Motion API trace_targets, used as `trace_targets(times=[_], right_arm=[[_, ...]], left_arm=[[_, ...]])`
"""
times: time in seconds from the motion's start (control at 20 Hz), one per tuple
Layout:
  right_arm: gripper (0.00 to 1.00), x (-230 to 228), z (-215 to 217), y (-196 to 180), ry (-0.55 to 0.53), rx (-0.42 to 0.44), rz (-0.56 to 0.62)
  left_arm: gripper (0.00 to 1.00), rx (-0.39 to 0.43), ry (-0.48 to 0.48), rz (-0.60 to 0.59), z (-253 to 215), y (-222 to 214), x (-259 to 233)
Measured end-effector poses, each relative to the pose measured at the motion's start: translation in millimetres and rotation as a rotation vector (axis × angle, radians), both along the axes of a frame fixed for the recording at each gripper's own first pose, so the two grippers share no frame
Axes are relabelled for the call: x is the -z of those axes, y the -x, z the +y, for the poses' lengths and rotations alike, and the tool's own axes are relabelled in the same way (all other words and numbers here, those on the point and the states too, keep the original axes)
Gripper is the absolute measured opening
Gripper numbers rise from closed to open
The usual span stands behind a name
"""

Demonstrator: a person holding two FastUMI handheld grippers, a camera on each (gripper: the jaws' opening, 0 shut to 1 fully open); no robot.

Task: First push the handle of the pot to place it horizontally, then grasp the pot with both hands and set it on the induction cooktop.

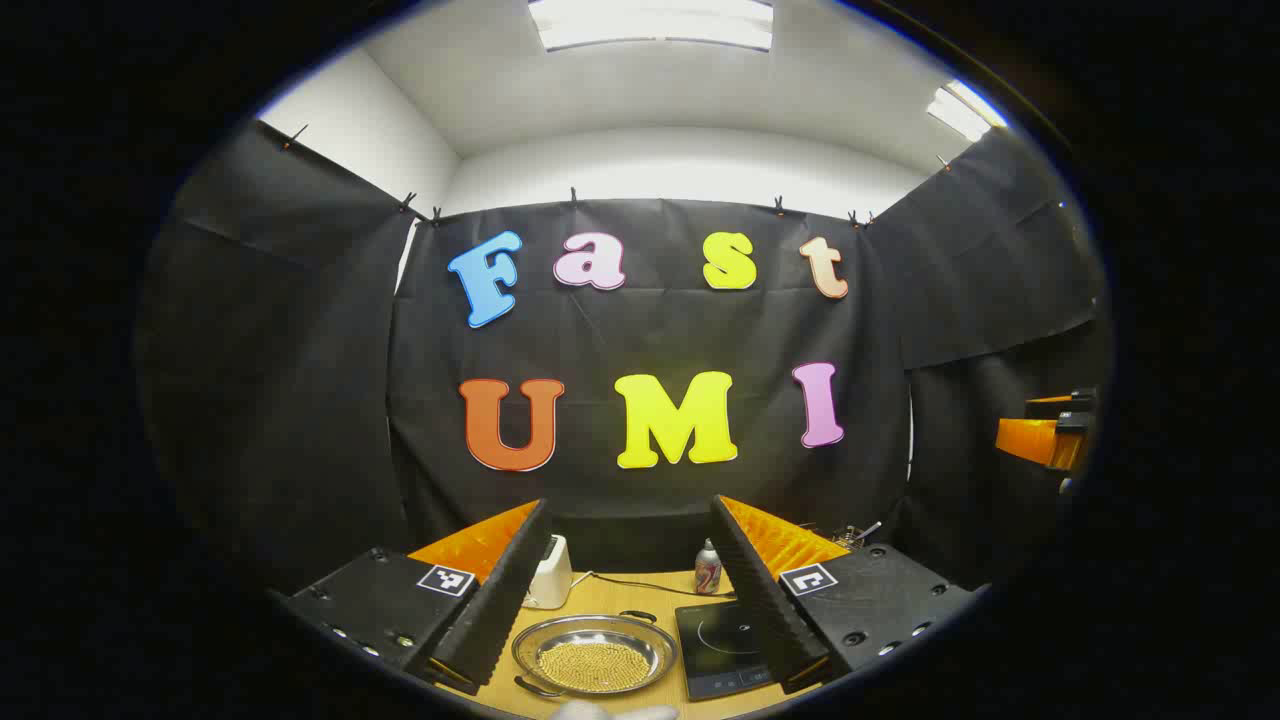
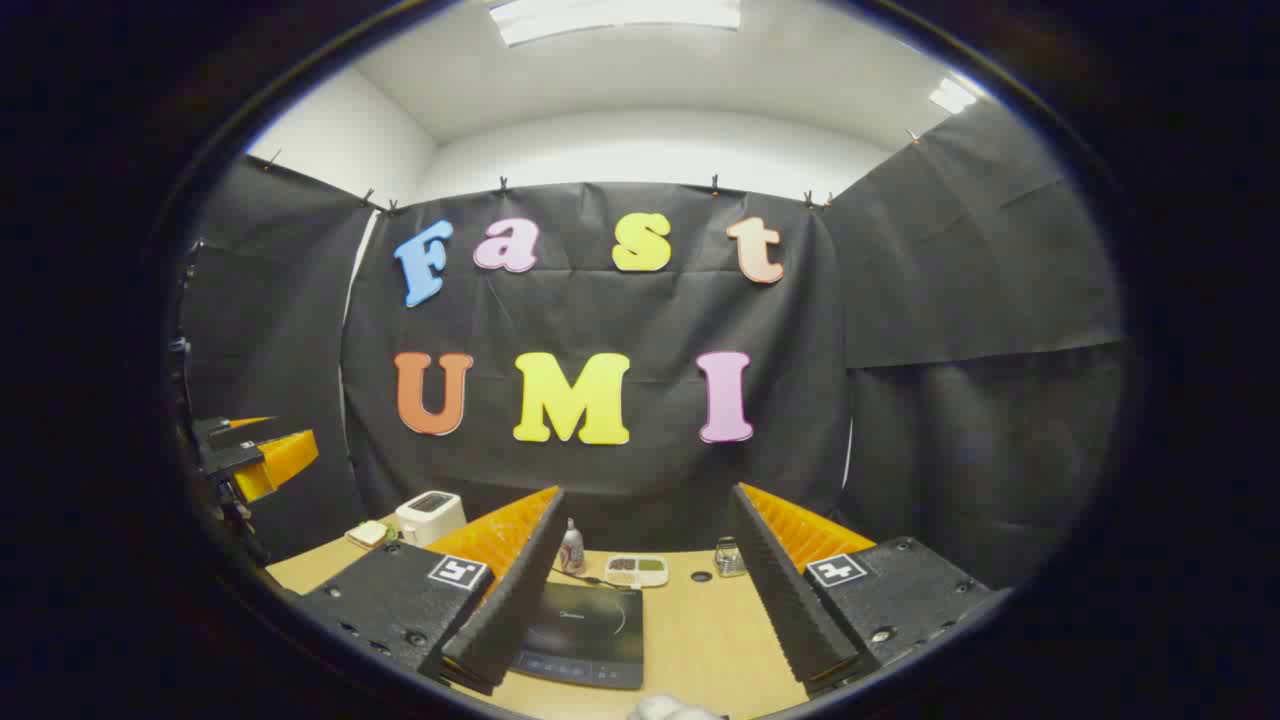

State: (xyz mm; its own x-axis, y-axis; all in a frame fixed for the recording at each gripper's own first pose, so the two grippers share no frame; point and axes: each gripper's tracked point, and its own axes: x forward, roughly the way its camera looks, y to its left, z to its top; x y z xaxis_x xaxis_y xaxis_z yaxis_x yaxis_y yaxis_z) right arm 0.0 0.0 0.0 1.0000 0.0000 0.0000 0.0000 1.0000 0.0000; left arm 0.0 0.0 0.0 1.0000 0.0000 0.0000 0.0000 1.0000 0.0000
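On the wooden desk [image 1: 610, 595], in the left gripper view, a shallow steel pot [image 1: 594, 653] holding a bed of small yellowish beads lies between the two fingers of the left claw [image 1: 628, 660], which stands wide apart and grips nothing. The pot's dark loop handles show at its far rim and its near left rim. Just beside the pot, to its right and apart from it, lies the black induction cooktop [image 1: 722, 648], partly covered by the right-hand finger. Behind the pot stand a white toaster [image 1: 549, 573] and, farther right, a small patterned bottle [image 1: 707, 569], with a thin cable running across the desk between them. At the right edge of this view, raised well above the desk, the right claw [image 1: 1050, 432] appears side-on. In the right gripper view, the right claw [image 2: 640, 645] is likewise spread wide and empty above the desk [image 2: 700, 630]; the induction cooktop [image 2: 585, 633] lies low between its fingers, toward the left one. Beyond the cooktop are the small bottle [image 2: 572, 548], a white divided dish [image 2: 636, 570] with dark and green contents, and a small glass jar [image 2: 729, 558]. The toaster [image 2: 430, 515] stands at far left, and the left claw [image 2: 255, 455] shows at the left edge.
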Motion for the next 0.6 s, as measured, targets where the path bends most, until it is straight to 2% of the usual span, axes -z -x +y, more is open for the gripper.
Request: trace_targets(times=[0.1,0.15,0.25,0.3,0.35,0.45,0.5,0.55,0.6], right_arm=[[1.0,2,4,2,0.0,-0.005,0.007],[0.96,2,5,3,0.001,-0.006,0.006],[1.0,5,8,5,0.002,-0.016,0.01],[0.96,6,9,6,0.003,-0.015,0.013],[1.0,7,8,6,0.007,-0.013,0.014],[0.96,9,7,8,0.009,-0.01,0.02],[0.96,9,8,8,0.006,-0.01,0.02],[0.96,8,8,9,0.005,-0.01,0.019],[1.0,9,7,9,0.007,-0.01,0.018]], left_arm=[[0.95,-0.006,0.005,0.008,5,2,3],[0.95,-0.009,0.007,0.011,7,2,5],[0.95,-0.015,0.006,0.016,9,4,5],[0.95,-0.015,0.007,0.017,10,5,5],[0.95,-0.013,0.007,0.017,10,6,5],[0.95,-0.003,0.005,0.02,8,8,6],[0.75,0.002,0.005,0.021,8,8,7],[0.7,0.012,0.006,0.023,5,8,8],[0.73,0.032,0.012,0.02,0,9,7]])
